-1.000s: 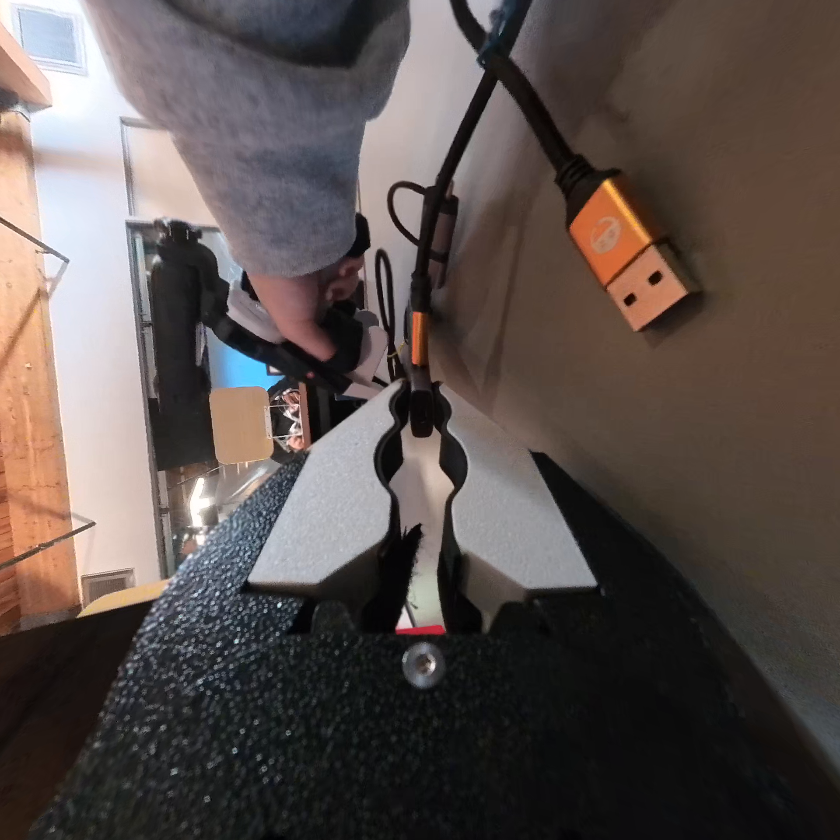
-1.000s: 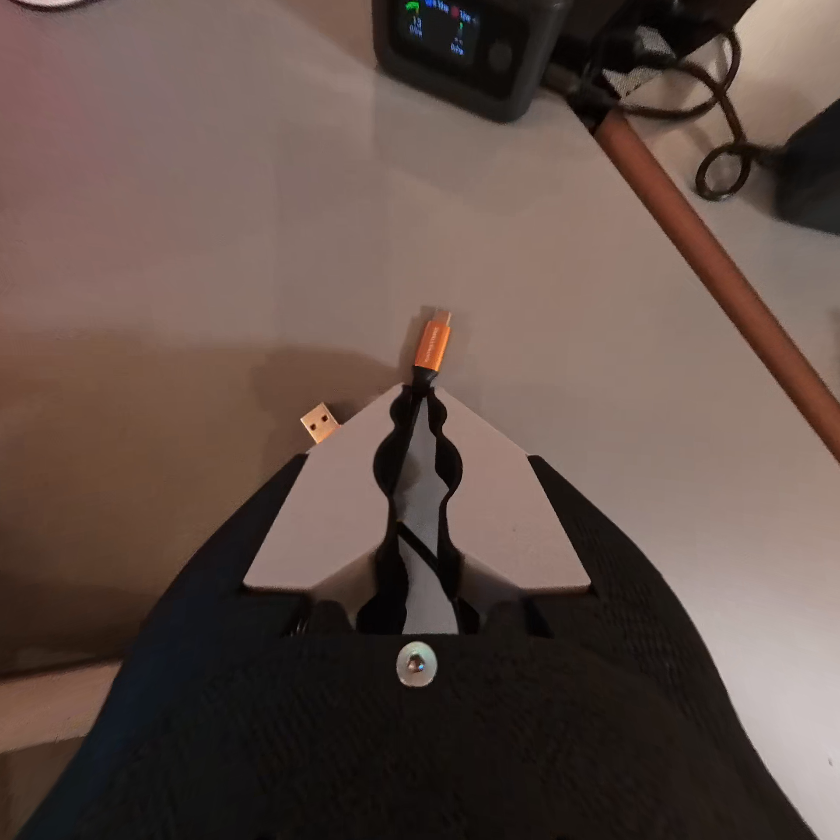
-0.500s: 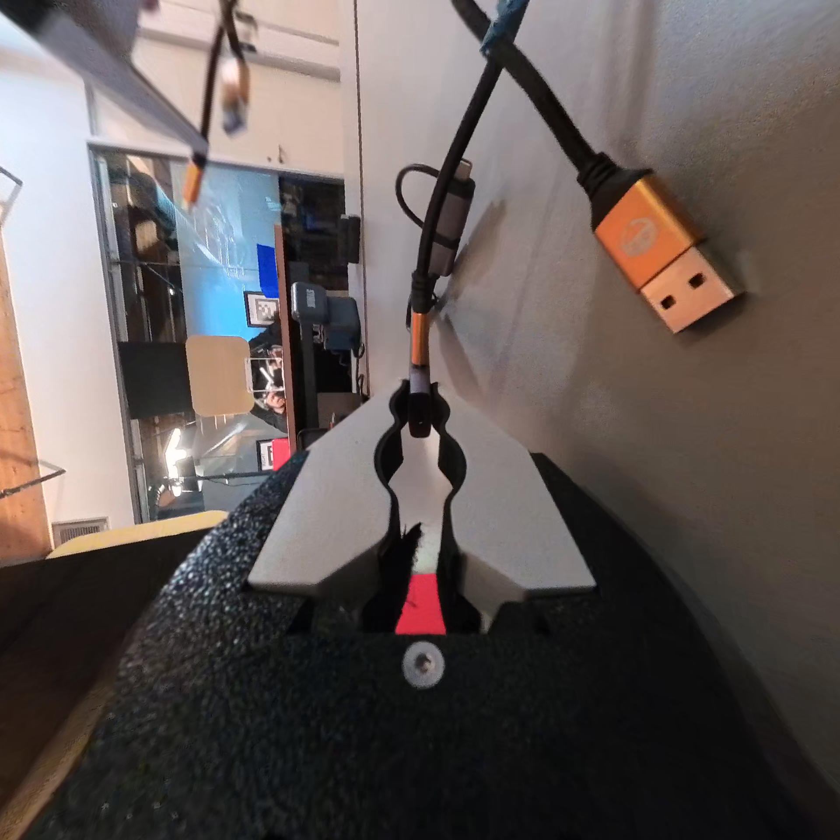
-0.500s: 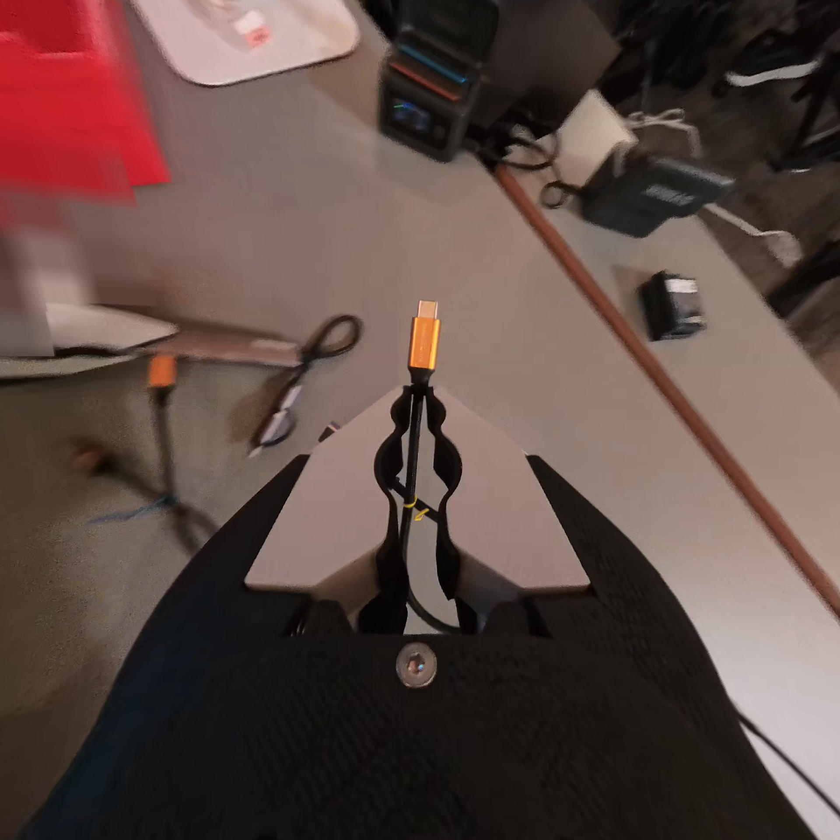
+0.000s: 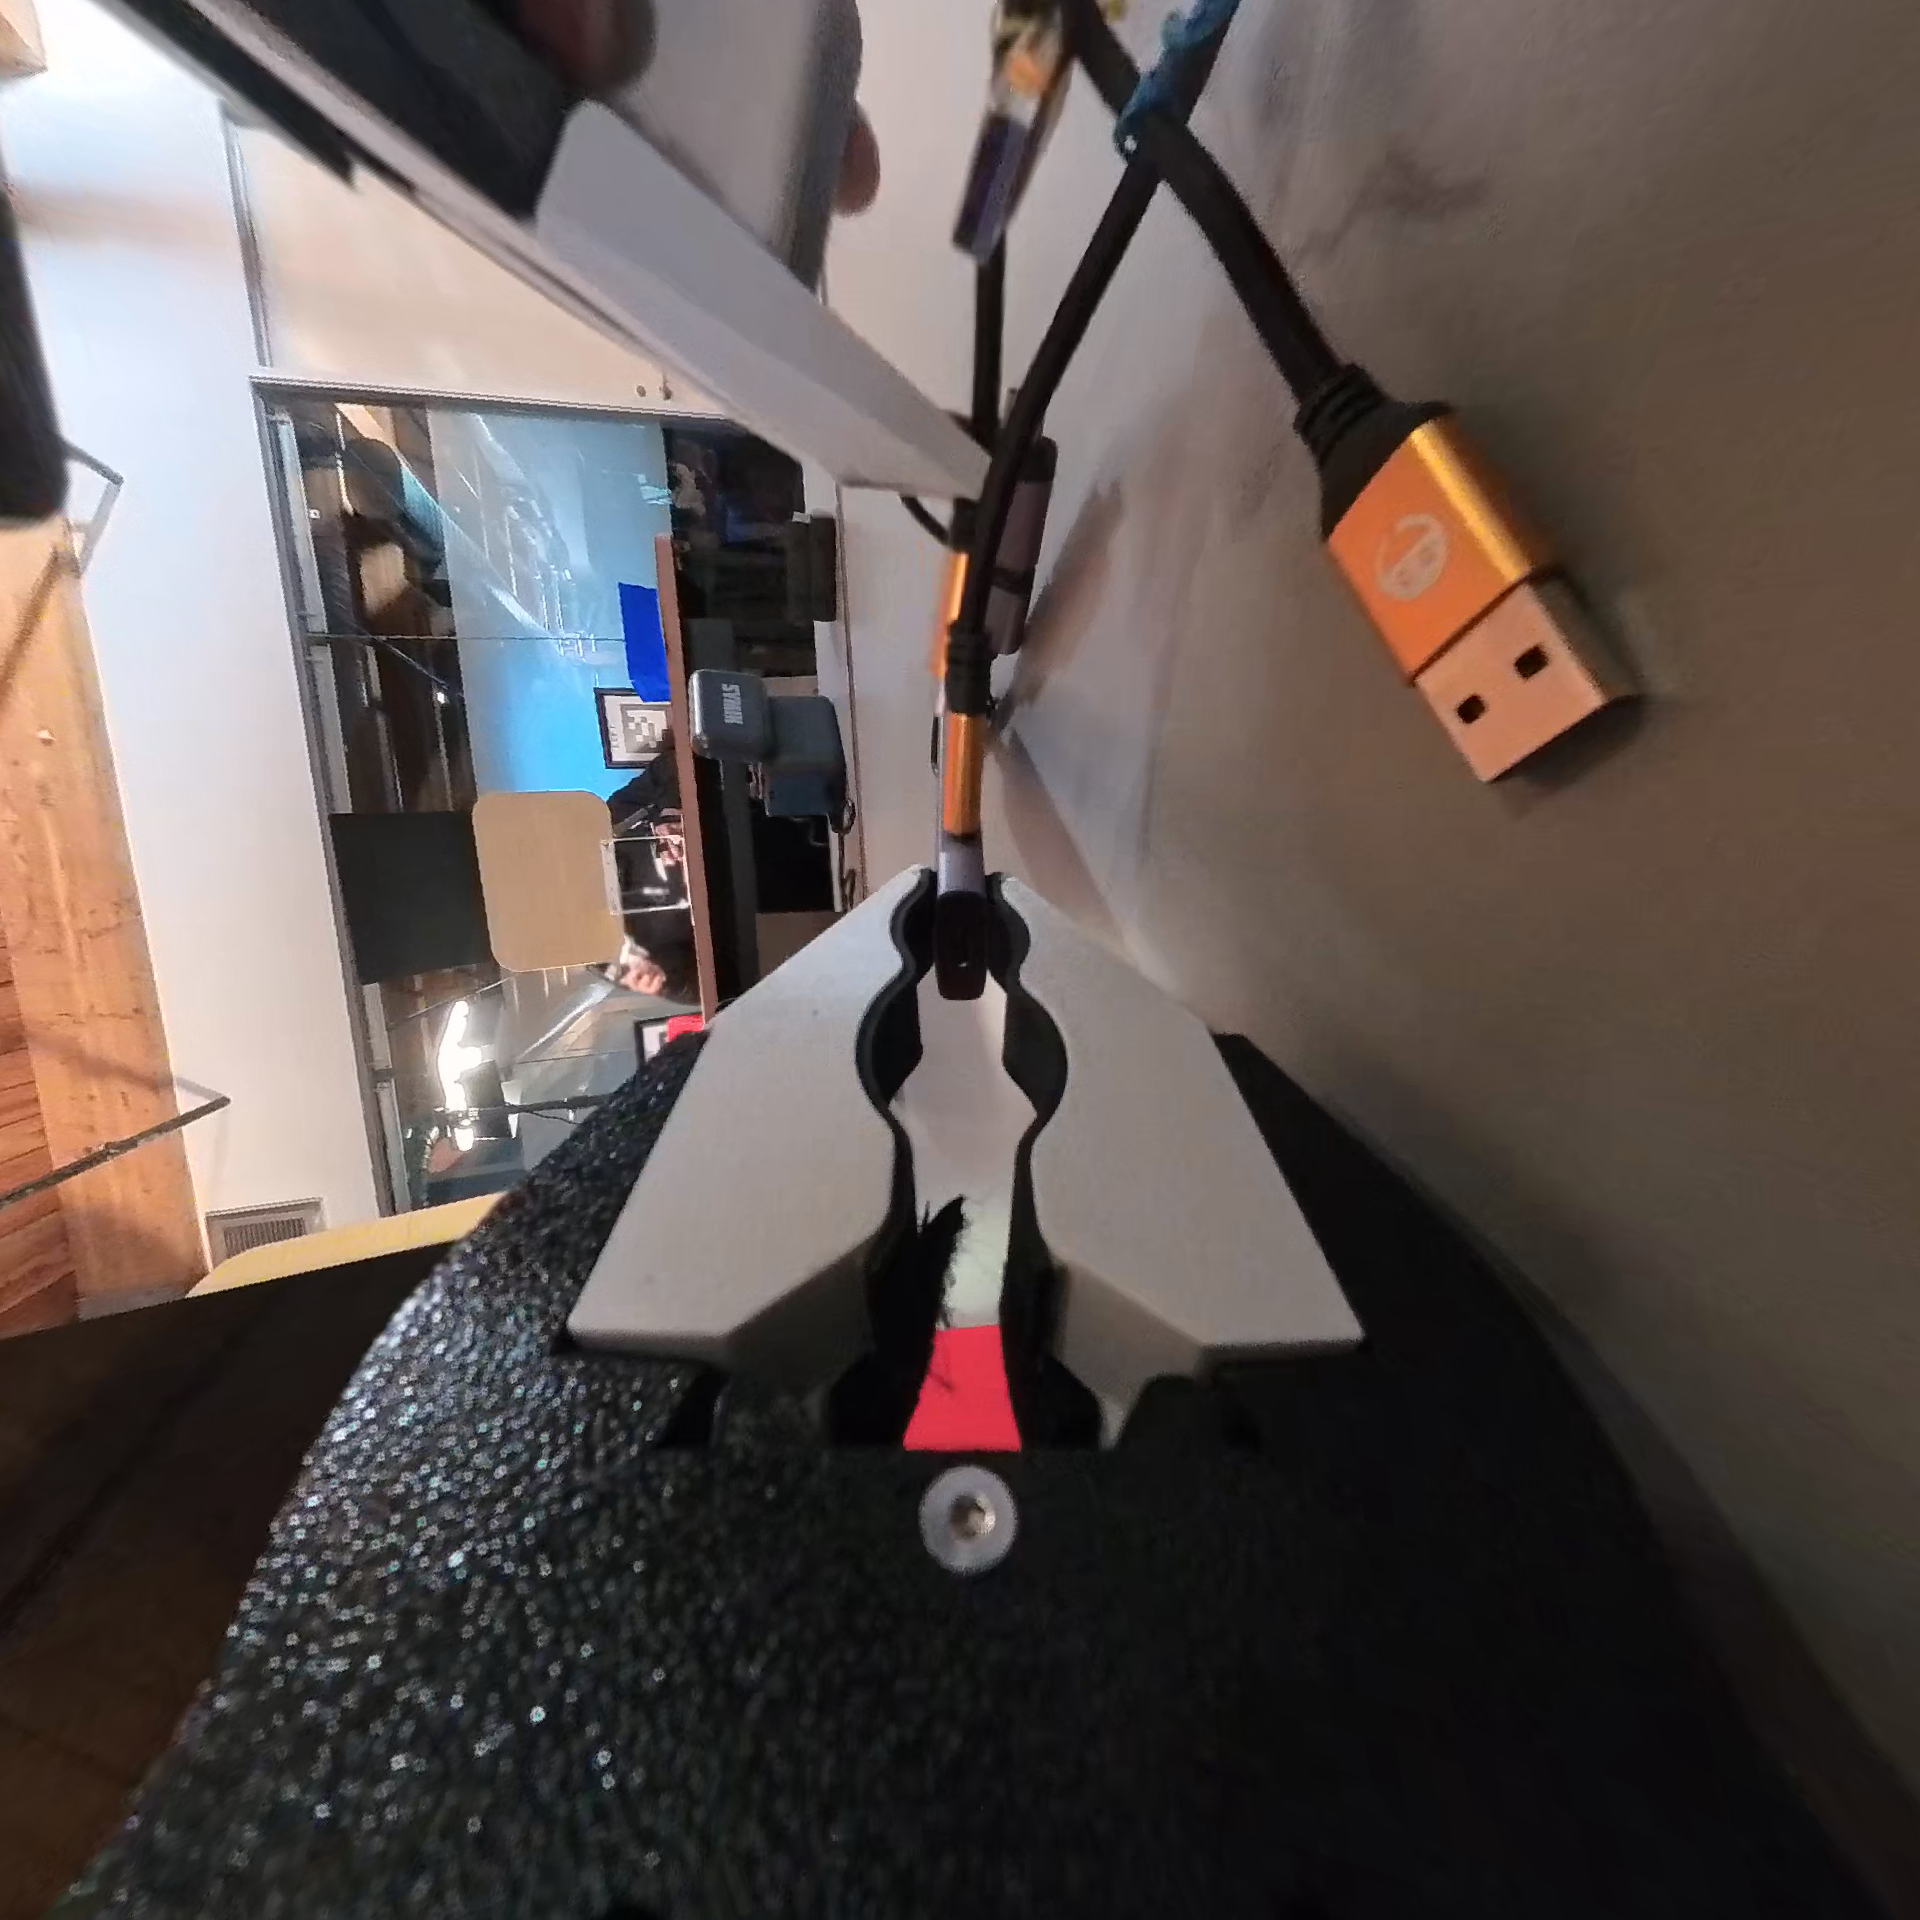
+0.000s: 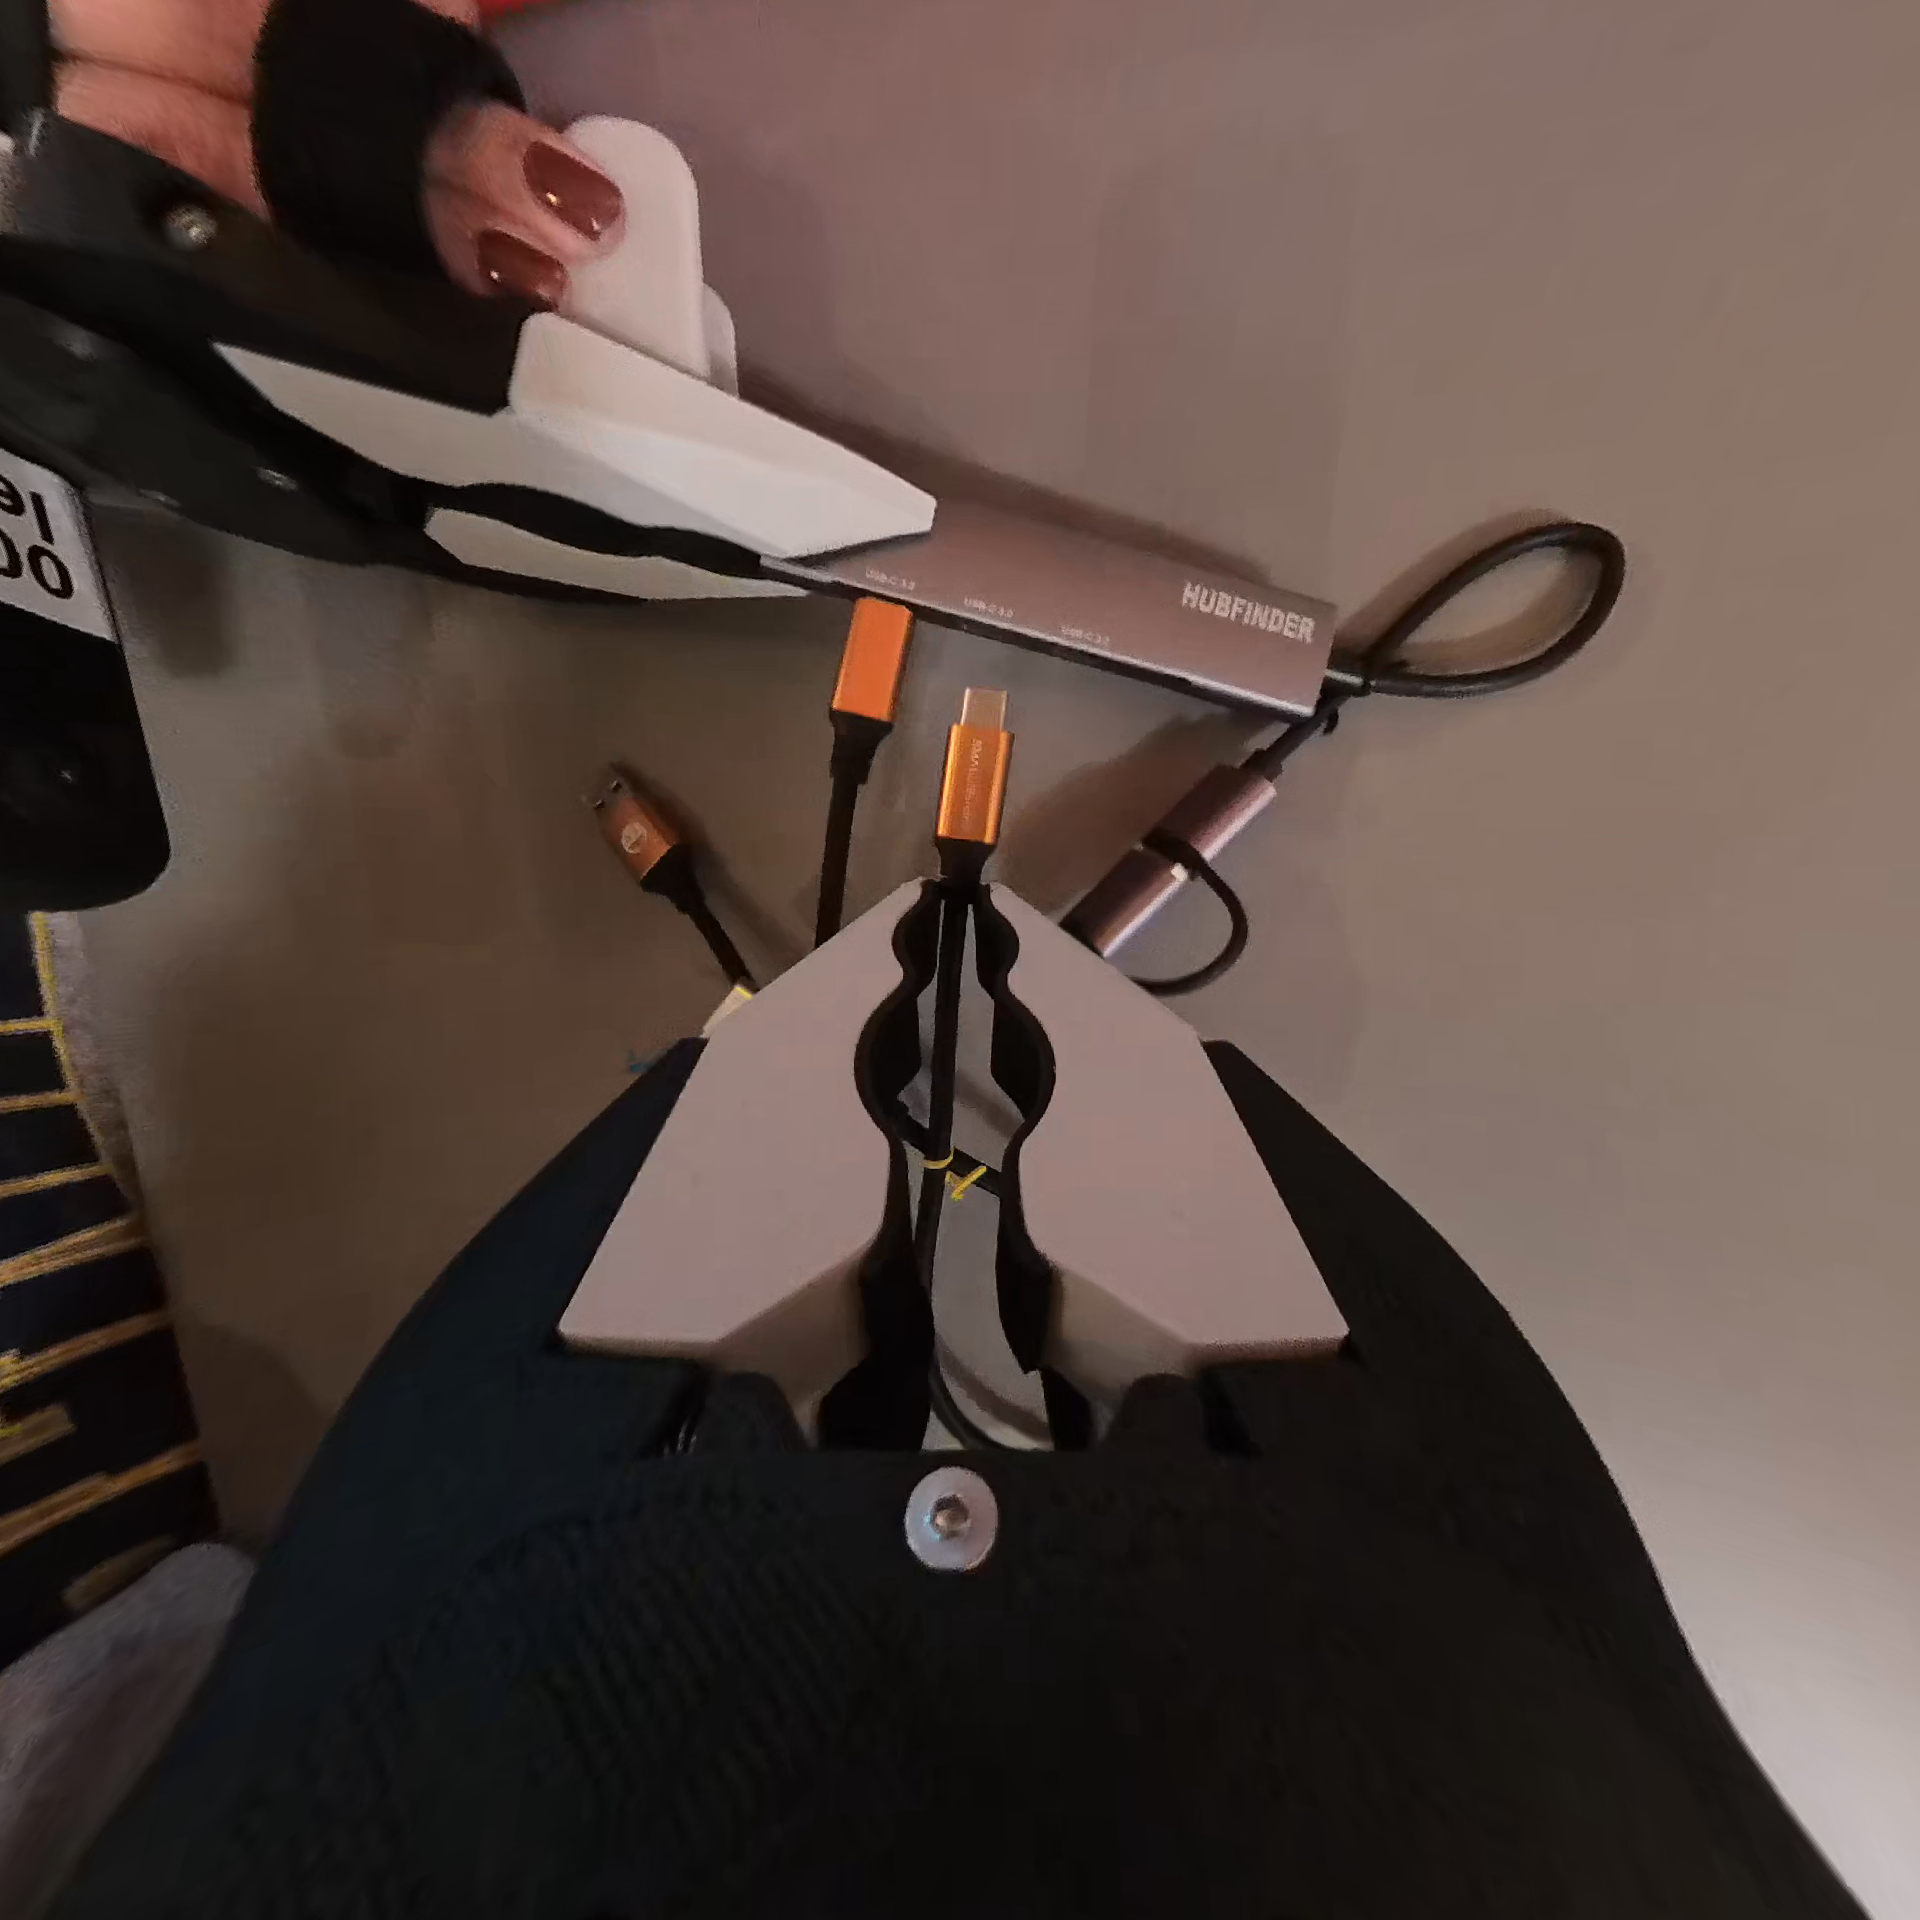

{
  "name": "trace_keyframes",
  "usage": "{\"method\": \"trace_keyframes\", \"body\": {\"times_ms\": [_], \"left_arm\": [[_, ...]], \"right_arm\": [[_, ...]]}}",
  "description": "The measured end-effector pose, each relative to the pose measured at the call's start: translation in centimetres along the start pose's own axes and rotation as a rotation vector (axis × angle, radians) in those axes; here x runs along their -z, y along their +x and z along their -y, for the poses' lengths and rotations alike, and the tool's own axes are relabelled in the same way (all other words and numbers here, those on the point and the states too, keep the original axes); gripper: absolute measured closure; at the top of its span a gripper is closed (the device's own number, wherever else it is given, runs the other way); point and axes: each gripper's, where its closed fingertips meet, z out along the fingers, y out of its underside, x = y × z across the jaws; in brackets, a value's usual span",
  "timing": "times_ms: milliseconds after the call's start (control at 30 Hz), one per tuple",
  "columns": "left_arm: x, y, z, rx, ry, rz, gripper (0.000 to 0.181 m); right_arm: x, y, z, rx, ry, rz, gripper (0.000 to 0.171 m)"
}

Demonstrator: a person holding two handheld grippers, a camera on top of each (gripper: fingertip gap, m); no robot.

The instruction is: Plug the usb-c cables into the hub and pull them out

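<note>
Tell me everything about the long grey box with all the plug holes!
The hub is a slim grey bar, metal-looking, lying flat on the grey table. The left gripper is clamped on its left end. One orange plug sits in a side port; a second orange plug, held by the right gripper, points at the next port without touching. The hub's own black cord loops from its right end.

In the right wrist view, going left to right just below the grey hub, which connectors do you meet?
Loose USB-A plug → orange USB-C plug already in the hub → orange USB-C plug held in the right claw, not yet inserted → the hub's own grey connector.
</note>
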Motion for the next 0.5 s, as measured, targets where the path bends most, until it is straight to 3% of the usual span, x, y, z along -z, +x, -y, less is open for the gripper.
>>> {"method": "trace_keyframes", "body": {"times_ms": [33,500], "left_arm": [[0.1,-0.1,0.0,-0.001,0.002,0.001,0.175],[-0.1,-0.3,0.4,-0.018,0.013,-0.004,0.174]], "right_arm": [[-0.3,0.1,0.0,0.002,-0.009,-0.001,0.166],[-0.6,1.4,0.1,-0.048,0.037,0.011,0.166]]}}
